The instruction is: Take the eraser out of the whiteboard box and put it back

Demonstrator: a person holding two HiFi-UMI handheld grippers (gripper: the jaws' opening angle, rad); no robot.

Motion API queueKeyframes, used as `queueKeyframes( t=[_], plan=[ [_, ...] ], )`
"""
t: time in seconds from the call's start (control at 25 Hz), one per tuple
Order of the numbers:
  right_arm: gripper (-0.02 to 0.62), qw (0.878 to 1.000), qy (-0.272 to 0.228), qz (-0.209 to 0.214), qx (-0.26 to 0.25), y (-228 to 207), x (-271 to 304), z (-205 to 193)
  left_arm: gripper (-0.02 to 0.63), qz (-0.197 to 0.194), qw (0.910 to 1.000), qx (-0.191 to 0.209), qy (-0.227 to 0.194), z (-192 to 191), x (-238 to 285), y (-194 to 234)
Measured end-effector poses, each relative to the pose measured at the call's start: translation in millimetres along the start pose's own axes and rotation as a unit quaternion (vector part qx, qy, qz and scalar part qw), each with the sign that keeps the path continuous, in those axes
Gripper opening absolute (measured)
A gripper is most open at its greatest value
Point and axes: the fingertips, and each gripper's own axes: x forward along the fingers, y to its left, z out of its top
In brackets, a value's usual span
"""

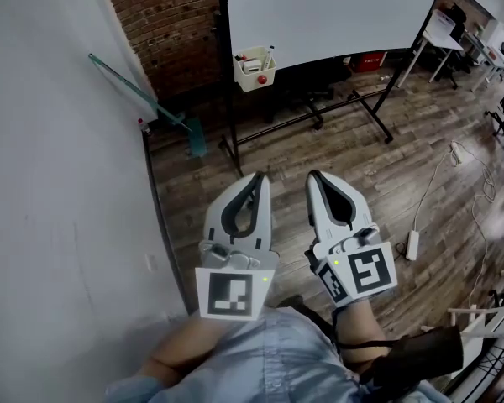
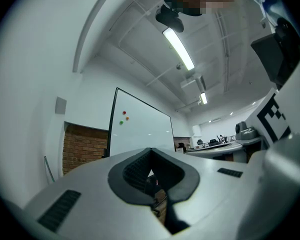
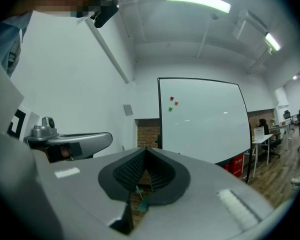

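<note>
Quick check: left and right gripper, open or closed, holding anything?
Left gripper: closed, tips together, holding nothing.
Right gripper: closed, tips together, holding nothing.

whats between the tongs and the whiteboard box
In the head view, only wooden floor and the whiteboard stand's bar lie between the left tongs, the right tongs and the whiteboard box.

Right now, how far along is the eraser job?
Nothing looks done. The left claw and right claw are shut and empty, away from the whiteboard. Its white box hangs untouched; taking the eraser out and returning it are both left.
</note>
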Motion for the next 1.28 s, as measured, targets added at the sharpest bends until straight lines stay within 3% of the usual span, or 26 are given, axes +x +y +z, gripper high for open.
queueKeyframes(
  t=[0.6,1.28],
  plan=[
    [0.002,1.0,0.001,0.004,-0.011,-56,52,-11,0.005,0.005,1.0,0.0,0.006,-27,74,13],
    [0.002,0.988,0.009,0.153,0.003,-151,191,-23,0.005,0.112,0.9926,0.04,0.027,-44,234,52]
  ],
)
